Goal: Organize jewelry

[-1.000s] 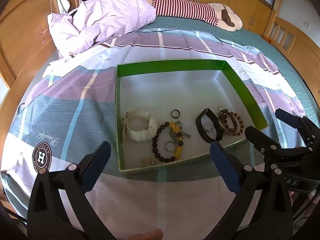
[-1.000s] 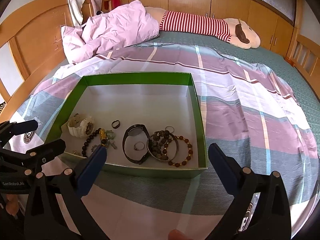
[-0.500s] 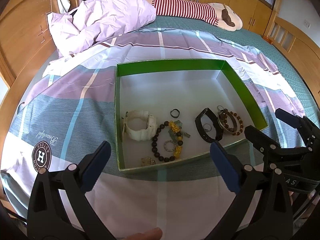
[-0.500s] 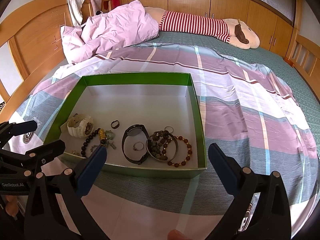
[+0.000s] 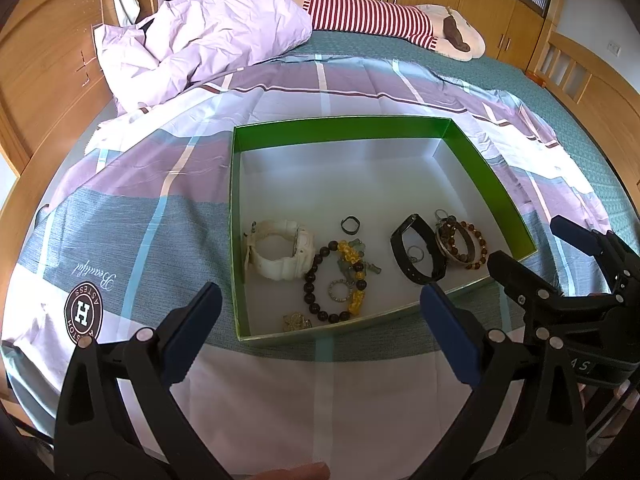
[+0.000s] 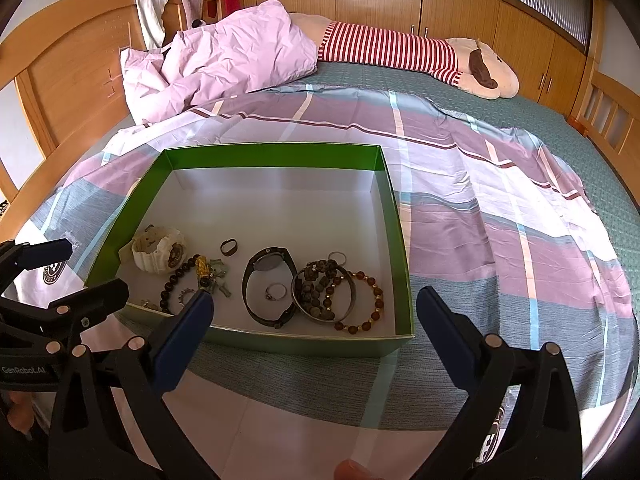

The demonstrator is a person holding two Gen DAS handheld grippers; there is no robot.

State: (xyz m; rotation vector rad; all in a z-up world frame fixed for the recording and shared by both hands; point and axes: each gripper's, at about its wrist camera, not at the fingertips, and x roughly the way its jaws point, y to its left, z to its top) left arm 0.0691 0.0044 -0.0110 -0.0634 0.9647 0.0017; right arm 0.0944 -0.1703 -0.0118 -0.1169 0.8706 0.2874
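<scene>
Blue-padded, the left tool (image 5: 318,304) and the right tool (image 6: 314,300) are both spread wide and hold nothing, just in front of a green box (image 6: 394,216) on the checked bed cover (image 6: 500,216). Inside, along the near wall, lie a white watch (image 5: 276,254), a dark bead bracelet (image 5: 320,284) with yellow charms, a small dark ring (image 5: 350,225), a black watch (image 6: 268,288) and brown bead bracelets (image 6: 348,296). The far half of the box is bare. Behind lie a lilac quilt (image 6: 224,56) and a striped plush toy (image 6: 400,50).
</scene>
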